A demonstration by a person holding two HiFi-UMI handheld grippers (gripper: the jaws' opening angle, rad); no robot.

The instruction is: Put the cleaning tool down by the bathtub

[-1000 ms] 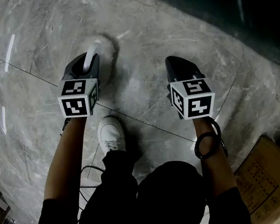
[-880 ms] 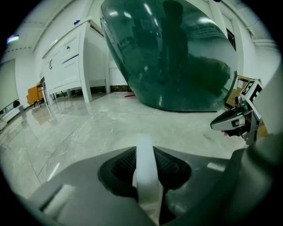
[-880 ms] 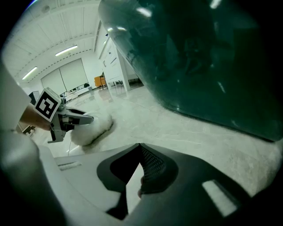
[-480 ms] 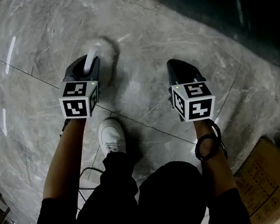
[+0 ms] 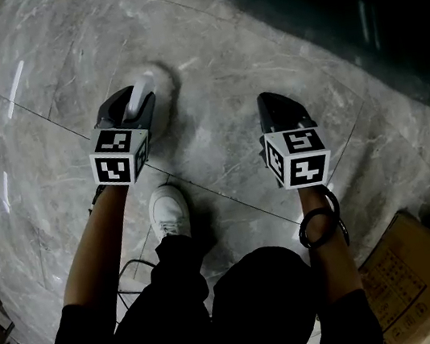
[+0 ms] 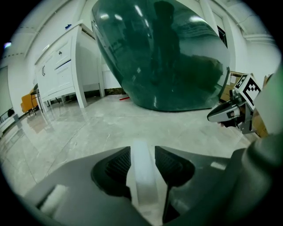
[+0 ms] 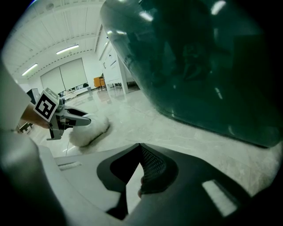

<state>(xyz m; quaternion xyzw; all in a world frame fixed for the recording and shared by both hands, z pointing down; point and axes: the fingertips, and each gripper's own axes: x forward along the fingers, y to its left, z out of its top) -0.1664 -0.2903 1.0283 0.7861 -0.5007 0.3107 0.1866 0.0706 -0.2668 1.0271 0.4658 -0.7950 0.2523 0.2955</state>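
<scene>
The cleaning tool [image 5: 156, 81] is a white fluffy pad with a white handle. It hangs low over the grey marble floor [image 5: 42, 114]. My left gripper [image 5: 138, 100] is shut on its handle [image 6: 141, 170], which runs up between the two jaws. The fluffy pad [image 7: 90, 128] also shows in the right gripper view, beyond the left gripper [image 7: 66, 118]. My right gripper [image 5: 271, 105] is shut, with its jaws meeting at the tip [image 7: 139, 148] and nothing held. The dark green bathtub [image 5: 352, 13] rises just ahead of both grippers [image 6: 163, 57] [image 7: 199, 66].
A cardboard box [image 5: 417, 280] sits on the floor at my right. My white shoe [image 5: 168, 209] and a dark cable [image 5: 133, 266] are below the left gripper. A white cabinet [image 6: 62, 70] stands left of the tub.
Almost nothing has changed. The view has drifted slightly, and both grippers keep their pose, the left still shut on the tool.
</scene>
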